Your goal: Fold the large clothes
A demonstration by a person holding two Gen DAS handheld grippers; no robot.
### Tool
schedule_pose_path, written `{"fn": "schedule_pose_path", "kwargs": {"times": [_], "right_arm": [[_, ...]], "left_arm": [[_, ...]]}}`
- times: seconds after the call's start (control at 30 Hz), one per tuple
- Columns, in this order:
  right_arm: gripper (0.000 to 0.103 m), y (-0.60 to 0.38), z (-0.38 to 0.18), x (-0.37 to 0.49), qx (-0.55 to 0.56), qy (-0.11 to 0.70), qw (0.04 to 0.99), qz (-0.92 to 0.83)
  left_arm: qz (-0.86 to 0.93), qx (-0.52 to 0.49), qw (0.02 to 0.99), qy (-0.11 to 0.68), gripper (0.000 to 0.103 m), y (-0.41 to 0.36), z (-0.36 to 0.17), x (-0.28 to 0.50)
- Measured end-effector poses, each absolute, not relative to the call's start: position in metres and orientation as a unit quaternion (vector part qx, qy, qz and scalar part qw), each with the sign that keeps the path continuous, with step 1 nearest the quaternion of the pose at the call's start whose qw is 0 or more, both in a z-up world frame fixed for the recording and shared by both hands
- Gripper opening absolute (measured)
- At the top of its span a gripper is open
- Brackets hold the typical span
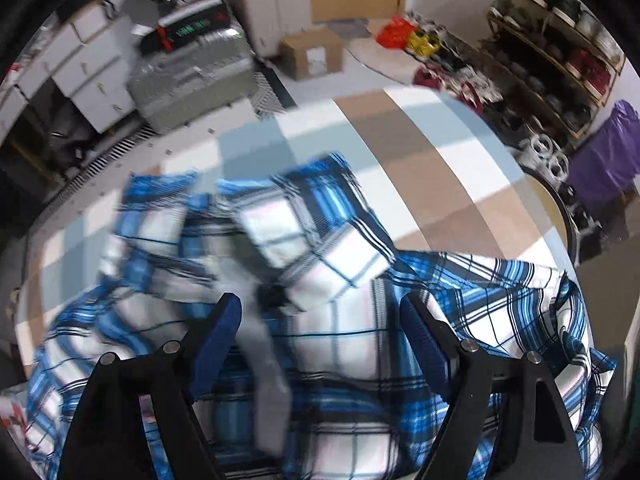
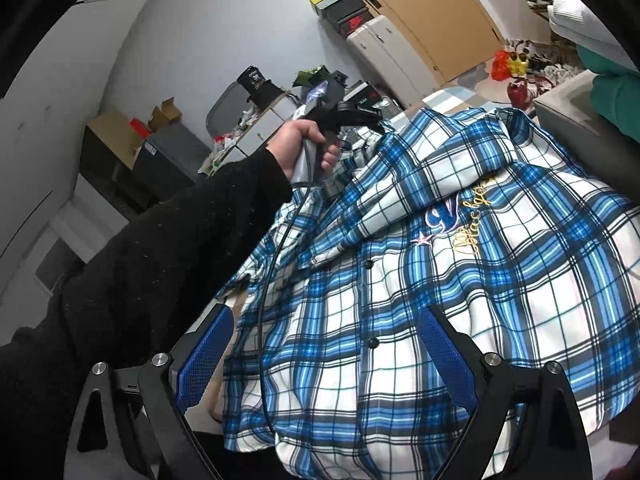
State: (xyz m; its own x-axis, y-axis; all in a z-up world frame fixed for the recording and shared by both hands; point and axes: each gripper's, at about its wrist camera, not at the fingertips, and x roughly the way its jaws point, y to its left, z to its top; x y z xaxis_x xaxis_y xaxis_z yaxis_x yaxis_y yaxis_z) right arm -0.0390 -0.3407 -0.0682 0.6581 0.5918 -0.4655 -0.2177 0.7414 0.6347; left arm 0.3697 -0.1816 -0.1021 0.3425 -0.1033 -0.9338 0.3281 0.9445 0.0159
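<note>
A blue and white plaid shirt [image 1: 352,264] lies crumpled on a table covered with a beige, white and grey checked cloth [image 1: 440,152]. One sleeve [image 1: 316,236] is bunched across its middle. My left gripper [image 1: 320,300] hangs open just above the shirt, pointing steeply down, with nothing between its blue pads; this view is blurred. In the right wrist view the shirt [image 2: 440,264] shows its buttoned front and an embroidered logo [image 2: 464,224]. My right gripper [image 2: 325,312] stands open over the shirt's near hem. A hand [image 2: 300,140] in a black sleeve holds the left gripper over the far side.
Beyond the table's far edge are a silver suitcase [image 1: 192,76], a cardboard box [image 1: 314,52] and a shoe rack [image 1: 552,60]. A purple cloth [image 1: 608,160] hangs at the right. A grey box [image 2: 568,108] with teal fabric [image 2: 616,92] sits beside the shirt. A black cable [image 2: 264,320] trails over the shirt.
</note>
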Motion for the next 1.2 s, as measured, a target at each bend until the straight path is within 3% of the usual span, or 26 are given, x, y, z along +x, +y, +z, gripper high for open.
{"fn": "schedule_pose_path", "kwargs": {"times": [0.07,0.1,0.23,0.47,0.67,0.77,0.8,0.83,1.0,1.2], "right_arm": [[0.095,-0.342,-0.070,-0.037,0.276,0.345,0.867,0.231],[0.095,-0.342,-0.072,-0.036,0.275,0.349,0.866,0.231],[0.095,-0.343,-0.073,-0.036,0.274,0.351,0.865,0.231],[0.095,-0.341,-0.075,-0.041,0.269,0.356,0.865,0.231],[0.095,-0.341,-0.077,-0.046,0.266,0.357,0.865,0.232],[0.095,-0.341,-0.078,-0.048,0.267,0.357,0.863,0.237],[0.095,-0.343,-0.078,-0.049,0.268,0.356,0.863,0.239],[0.095,-0.342,-0.076,-0.046,0.269,0.356,0.863,0.239],[0.095,-0.338,-0.072,-0.047,0.266,0.353,0.864,0.241],[0.095,-0.337,-0.070,-0.048,0.260,0.344,0.874,0.223]], "left_arm": [[-0.139,0.112,0.799,0.574,0.048,-0.186,-0.106,0.372],[-0.136,0.122,0.788,0.588,0.011,-0.189,-0.112,0.375],[-0.150,0.126,0.797,0.571,0.001,-0.203,-0.098,0.376],[-0.131,0.071,0.863,0.483,0.001,-0.209,-0.041,0.399],[-0.108,0.051,0.871,0.476,0.005,-0.205,-0.053,0.416],[-0.078,0.084,0.868,0.483,0.031,-0.196,-0.064,0.407],[-0.063,0.094,0.868,0.484,0.054,-0.192,-0.066,0.404],[-0.041,0.105,0.870,0.479,0.067,-0.184,-0.068,0.400],[0.027,0.114,0.866,0.487,0.069,-0.144,-0.060,0.380],[-0.060,0.123,0.866,0.481,0.069,-0.146,-0.038,0.300]]}}
